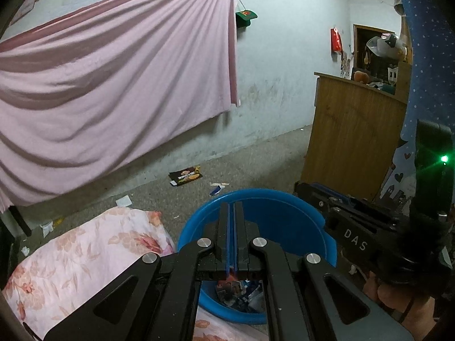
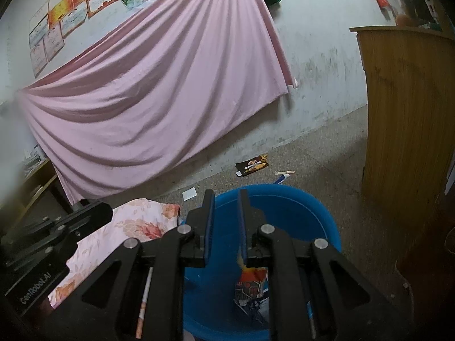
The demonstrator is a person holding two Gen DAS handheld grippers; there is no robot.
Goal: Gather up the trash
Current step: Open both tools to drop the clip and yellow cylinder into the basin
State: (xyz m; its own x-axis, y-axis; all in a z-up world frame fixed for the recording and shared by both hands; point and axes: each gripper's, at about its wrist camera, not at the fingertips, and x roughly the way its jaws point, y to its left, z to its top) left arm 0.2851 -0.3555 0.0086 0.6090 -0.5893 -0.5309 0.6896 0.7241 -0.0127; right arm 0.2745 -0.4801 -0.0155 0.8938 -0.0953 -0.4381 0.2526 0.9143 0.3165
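Both grippers hang over a blue basin that stands on the floor, its near-left rim against a floral quilt. The left gripper has its jaws together, blue pads touching, with nothing visible between them at the tips; a scrap of red wrapper shows at the base of the pads, though whether it is pinched there cannot be told. The right gripper has its jaws apart with a clear gap, and a red-and-orange snack wrapper hangs at the inner face of its right-hand finger (contact with the pad looks likely but is not certain), directly above the basin's interior. More collected trash lies on the basin bottom. Uncollected items remain on the floor beyond the basin's far rim: a black snack packet near the wall, a small blue-and-white wrapper just behind the rim, and a white paper piece near the quilt's far corner.
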